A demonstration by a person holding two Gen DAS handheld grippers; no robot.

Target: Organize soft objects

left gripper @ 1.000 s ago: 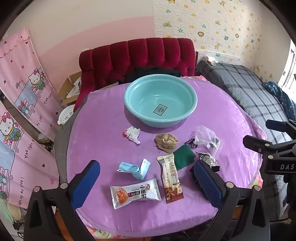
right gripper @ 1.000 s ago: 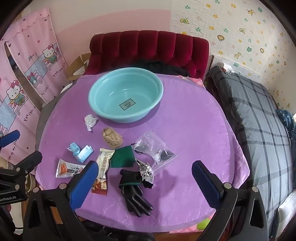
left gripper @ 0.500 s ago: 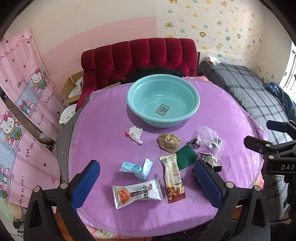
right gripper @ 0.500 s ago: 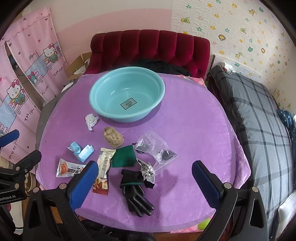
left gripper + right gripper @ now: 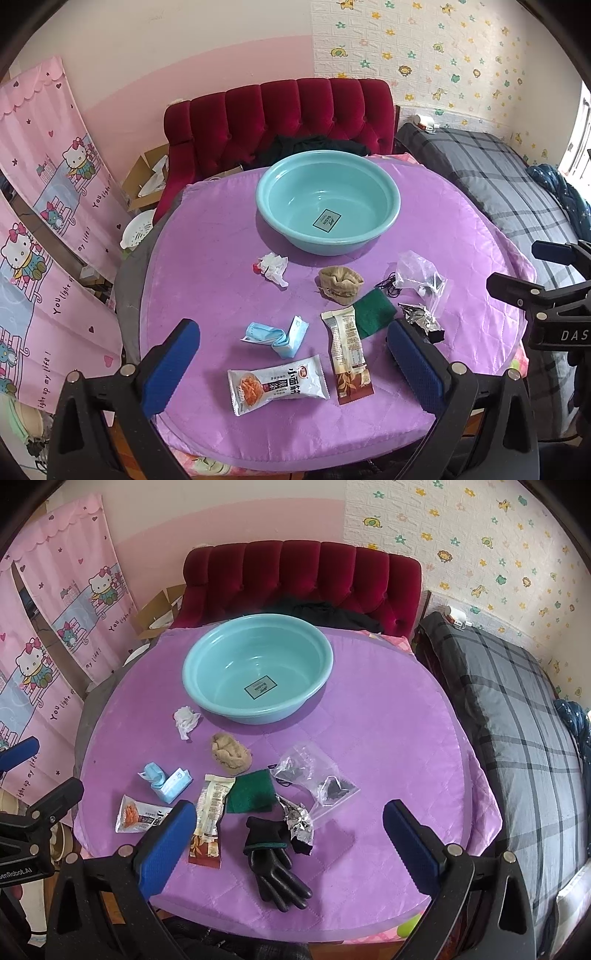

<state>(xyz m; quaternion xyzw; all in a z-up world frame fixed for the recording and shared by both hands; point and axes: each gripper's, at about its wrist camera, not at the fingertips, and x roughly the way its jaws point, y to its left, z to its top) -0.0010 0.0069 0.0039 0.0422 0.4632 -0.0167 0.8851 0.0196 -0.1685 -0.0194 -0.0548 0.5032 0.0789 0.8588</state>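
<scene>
A round table covered with a quilted purple cloth (image 5: pixel 388 731) is seen from both wrist cameras. An empty light-blue plastic basin (image 5: pixel 257 668) stands at the 12 o'clock side of the cloth. The soft items are scattered below it: a crumpled white tissue (image 5: pixel 186 720) at the basin's 7 o'clock, a tan knitted fabric bundle (image 5: pixel 231 754) just beyond, a folded dark-green cloth (image 5: pixel 252 791) touching a beige-and-brown snack wrapper (image 5: pixel 209 816), a light-blue face mask (image 5: pixel 165 781), a white noodle snack packet (image 5: pixel 277 384), a clear plastic zip bag (image 5: pixel 314 780), a crumpled silver foil (image 5: pixel 298 819) and a black rubber glove (image 5: pixel 275 862) at 6 o'clock. The left gripper (image 5: pixel 291 363) is held above the near edge, its blue-padded jaws spread wide with nothing between them. The right gripper (image 5: pixel 290 843) is likewise parted and empty, above the glove. All items lie outside the basin.
</scene>
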